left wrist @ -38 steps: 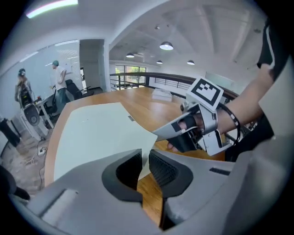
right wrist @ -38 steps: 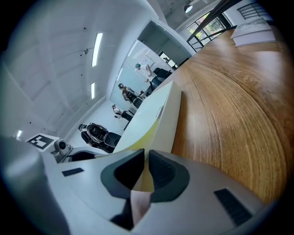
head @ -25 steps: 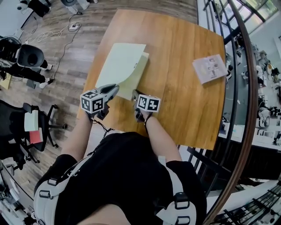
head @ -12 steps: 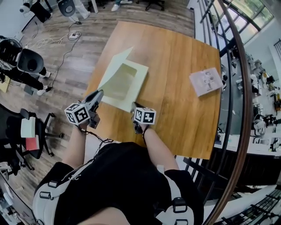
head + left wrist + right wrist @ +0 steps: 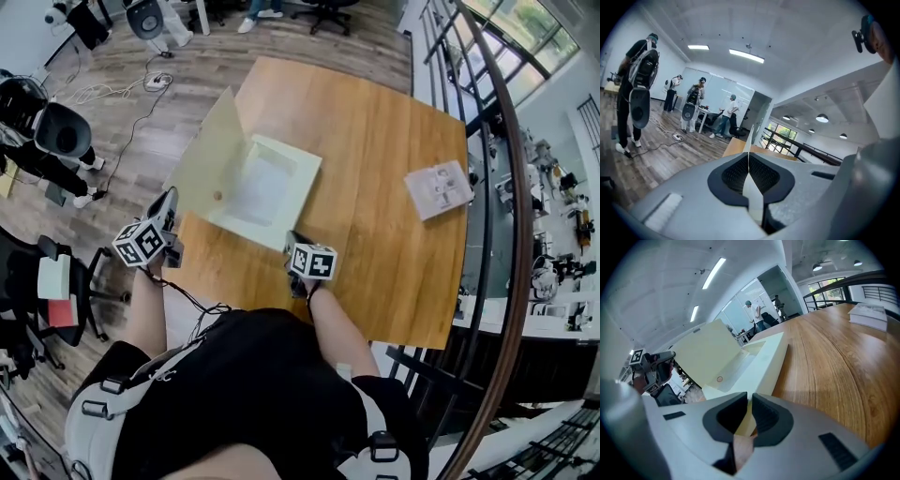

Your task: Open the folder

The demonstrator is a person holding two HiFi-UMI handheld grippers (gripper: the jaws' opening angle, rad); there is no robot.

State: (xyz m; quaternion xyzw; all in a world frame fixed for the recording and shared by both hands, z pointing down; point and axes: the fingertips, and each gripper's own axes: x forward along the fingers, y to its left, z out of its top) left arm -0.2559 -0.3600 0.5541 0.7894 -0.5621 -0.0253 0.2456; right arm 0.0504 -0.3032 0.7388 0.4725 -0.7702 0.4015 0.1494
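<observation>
the light, bendy card folder (image 5: 267,192) lies at the left side of the table (image 5: 394,216). the left gripper (image 5: 167,202) is closing on the free edge of its raised cover (image 5: 208,155), and the right gripper (image 5: 292,238) nips the base's near corner. both look like sound holds.

Pale yellow folder (image 5: 255,187), cover raised, on table (image 5: 394,187)

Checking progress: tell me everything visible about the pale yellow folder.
The pale yellow folder is a shallow, cardboard-looking box lying flat at the near left of the brown wooden table. Its cover stands raised and tilted left, a small round snap on its inside. The left tool has its jaws closing on the cover's edge; the right tool pinches the base's near corner.
</observation>
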